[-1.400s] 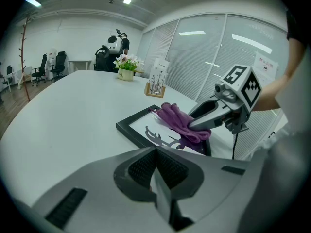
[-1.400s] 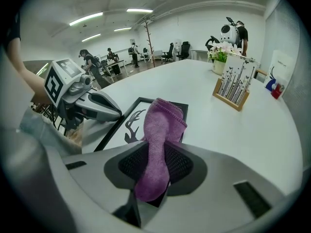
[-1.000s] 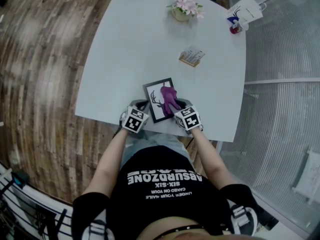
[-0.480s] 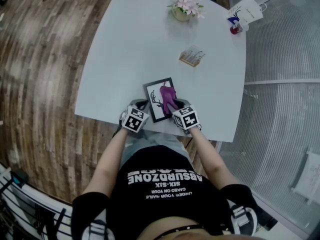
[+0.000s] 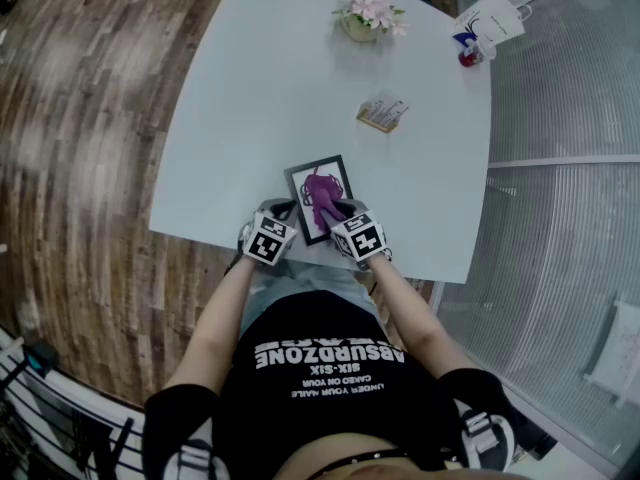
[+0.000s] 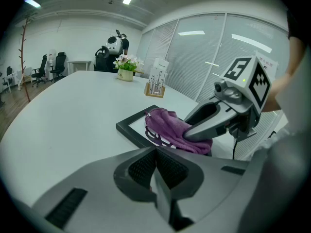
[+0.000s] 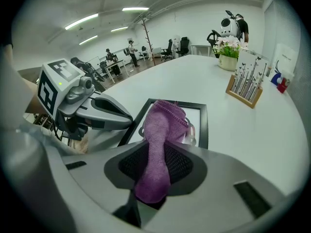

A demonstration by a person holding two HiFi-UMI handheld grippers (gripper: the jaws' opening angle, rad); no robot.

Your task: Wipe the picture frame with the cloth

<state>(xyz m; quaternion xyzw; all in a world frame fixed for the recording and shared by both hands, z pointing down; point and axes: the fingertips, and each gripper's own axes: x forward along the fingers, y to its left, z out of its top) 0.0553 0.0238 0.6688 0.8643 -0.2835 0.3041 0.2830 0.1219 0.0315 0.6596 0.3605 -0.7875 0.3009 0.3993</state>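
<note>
A black picture frame (image 5: 300,176) with a white deer print lies flat near the table's front edge, also seen as the frame (image 6: 127,126) and the frame (image 7: 203,116). A purple cloth (image 5: 321,190) rests on its glass; my right gripper (image 5: 335,214) is shut on the cloth (image 7: 163,132), which trails out from between the jaws onto the picture. My left gripper (image 5: 283,215) sits at the frame's near left corner with its jaws closed together and nothing visible between them. In the left gripper view the cloth (image 6: 170,127) lies under the right gripper (image 6: 214,123).
On the white table (image 5: 260,88) stand a flower pot (image 5: 367,16), a small wooden card holder (image 5: 383,114) and a white paper bag (image 5: 490,21) at the far right. Wooden floor lies left, a glass wall right.
My right gripper has slid left with the cloth, which now lies over the middle of the picture instead of its right side. The left gripper has stayed put.
</note>
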